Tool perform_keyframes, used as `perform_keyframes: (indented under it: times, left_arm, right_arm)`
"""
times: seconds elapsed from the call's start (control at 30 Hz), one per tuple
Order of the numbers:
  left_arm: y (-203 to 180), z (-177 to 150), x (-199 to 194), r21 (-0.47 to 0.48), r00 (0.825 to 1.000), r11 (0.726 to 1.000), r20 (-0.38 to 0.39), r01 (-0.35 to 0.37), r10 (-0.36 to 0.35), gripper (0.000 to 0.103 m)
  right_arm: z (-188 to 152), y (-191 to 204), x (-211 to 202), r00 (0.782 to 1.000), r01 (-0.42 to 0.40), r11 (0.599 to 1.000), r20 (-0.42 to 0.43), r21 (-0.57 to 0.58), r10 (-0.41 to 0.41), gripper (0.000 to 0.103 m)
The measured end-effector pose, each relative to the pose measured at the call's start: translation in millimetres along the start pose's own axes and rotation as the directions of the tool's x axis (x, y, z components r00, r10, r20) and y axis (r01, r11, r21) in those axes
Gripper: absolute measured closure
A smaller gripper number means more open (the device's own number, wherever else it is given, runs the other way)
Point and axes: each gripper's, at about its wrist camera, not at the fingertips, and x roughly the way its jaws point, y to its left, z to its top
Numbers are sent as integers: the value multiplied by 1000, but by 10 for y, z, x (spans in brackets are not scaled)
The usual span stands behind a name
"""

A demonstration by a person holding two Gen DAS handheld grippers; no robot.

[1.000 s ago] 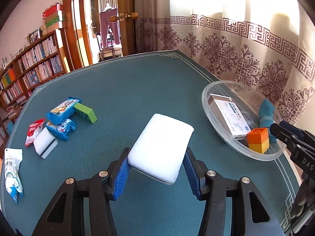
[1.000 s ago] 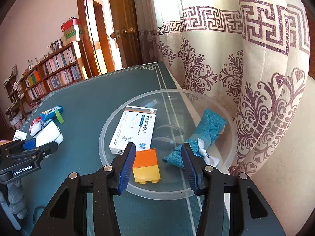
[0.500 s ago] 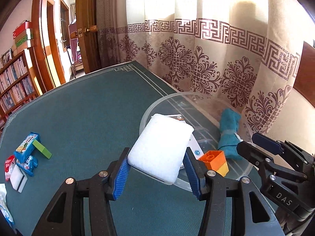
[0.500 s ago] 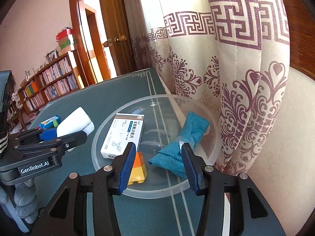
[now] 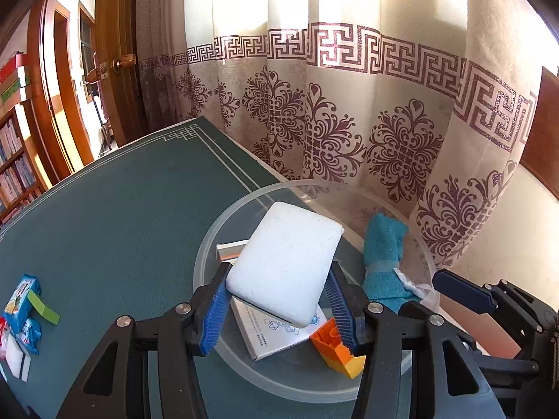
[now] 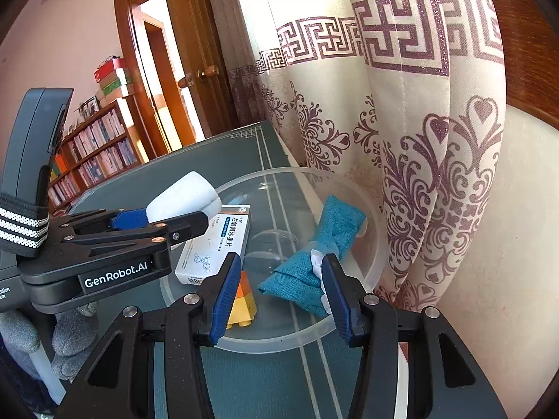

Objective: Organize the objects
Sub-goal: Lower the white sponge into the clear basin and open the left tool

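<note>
My left gripper (image 5: 279, 310) is shut on a white sponge (image 5: 284, 265) and holds it above the clear plastic bowl (image 5: 206, 255). The sponge (image 6: 183, 193) and left gripper (image 6: 164, 223) also show in the right wrist view, over the bowl's left rim (image 6: 244, 183). In the bowl lie a white medicine box (image 6: 216, 248), an orange and yellow brick (image 6: 242, 300) and a teal cloth bundle (image 6: 314, 244). My right gripper (image 6: 281, 296) is open and empty, just above the bowl's near rim. Its finger (image 5: 464, 296) shows at the right of the left wrist view.
On the green table (image 5: 122, 209) at the far left lie blue snack packets (image 5: 21, 296), a green block (image 5: 43, 309) and a white eraser (image 5: 15, 359). A patterned curtain (image 5: 349, 122) hangs right behind the bowl. A door and bookshelves stand beyond the table.
My left gripper carried the white sponge rightward from mid-table to above the bowl. My right gripper drew back slightly and stays open over the bowl's near rim.
</note>
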Motion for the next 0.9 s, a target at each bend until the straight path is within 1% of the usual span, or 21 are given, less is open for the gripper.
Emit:
perform_keyframes:
  times: [0.17,0.2,0.23,0.3,0.33,0.47,0.57,0.9]
  left_arm:
    - [-95,107,84,17,999,999,8,44,-45,45]
    - [-109,123,102,18,998,998,6,59,-59,36]
    - [-117,136,117,17,998,998,4,67,-67,20]
    - [-104,128,106,5,998,998,18,66,-66,4]
    - [-89,117,91,-1,998,998,26,64,-64,4]
    - [39,83,77,-38,999,998,20,45,-44,4]
    - [141,44,52,-66,1000,998,23,13,-12,4]
    - [297,-134,-85,-82,996,994,33,-74,77,3]
  right_arm:
    - [-3,-17,26,1000,1,1000,-8,19,-1,53]
    - [-4,-19,30,1000,2,1000,-9,19,-2,53]
    - [-8,-22,31,1000,2,1000,-9,20,-2,53]
    - [-11,-27,37,1000,2,1000,-11,23,-2,53]
    - [-12,-30,38,1000,2,1000,-12,25,-2,53]
    - [-20,-30,43,1000,2,1000,-14,28,-2,53]
    - [-30,-9,42,1000,2,1000,-15,22,-1,53]
    - [-24,52,33,1000,-3,1000,-14,6,3,53]
